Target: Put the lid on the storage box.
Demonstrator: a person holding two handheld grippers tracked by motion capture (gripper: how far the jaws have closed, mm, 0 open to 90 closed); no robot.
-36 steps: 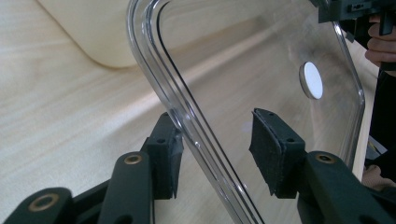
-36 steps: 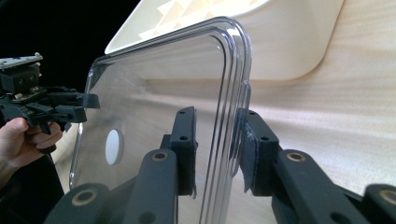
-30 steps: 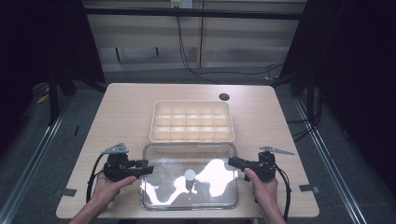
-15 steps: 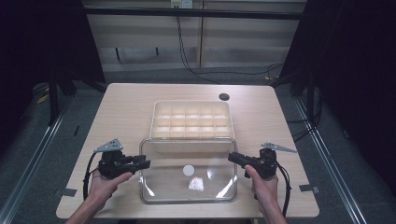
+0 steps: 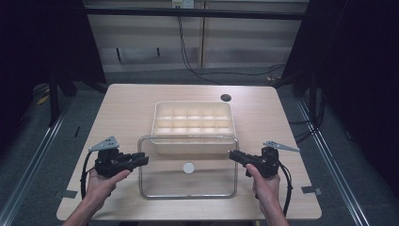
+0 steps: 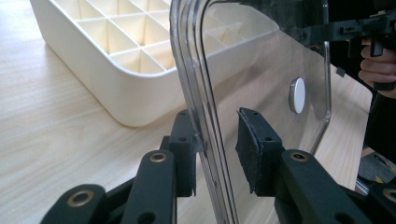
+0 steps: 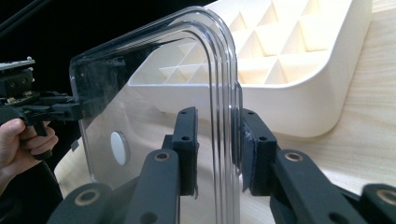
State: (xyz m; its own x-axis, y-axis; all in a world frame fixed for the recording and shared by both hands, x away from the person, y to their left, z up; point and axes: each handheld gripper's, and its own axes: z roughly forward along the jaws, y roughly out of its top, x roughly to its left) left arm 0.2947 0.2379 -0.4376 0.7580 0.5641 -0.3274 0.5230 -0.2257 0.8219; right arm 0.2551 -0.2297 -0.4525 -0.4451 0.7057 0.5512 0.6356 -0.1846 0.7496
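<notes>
A clear plastic lid (image 5: 188,188) with a white round knob (image 5: 188,167) hangs between my two grippers, lifted off the wooden table (image 5: 122,108). Its far edge overlaps the front of a cream compartment tray (image 5: 193,120). My left gripper (image 5: 143,159) is shut on the lid's left edge, my right gripper (image 5: 232,154) on its right edge. In the left gripper view the lid's rim (image 6: 205,93) runs between the jaws (image 6: 217,140), with the tray (image 6: 107,60) behind. In the right gripper view the lid (image 7: 154,107) stands between the jaws (image 7: 217,140), with the tray (image 7: 289,98) beyond.
A dark round hole (image 5: 226,98) sits in the table behind the tray. Tape marks (image 5: 69,193) lie at the near corners. Cables (image 5: 188,52) trail on the floor past the far edge. Dark curtains flank both sides.
The lid has risen from lying low and glaring with reflections to a higher, steeper hold, and its far edge now overlaps the tray's front. Both grippers lifted slightly with it.
</notes>
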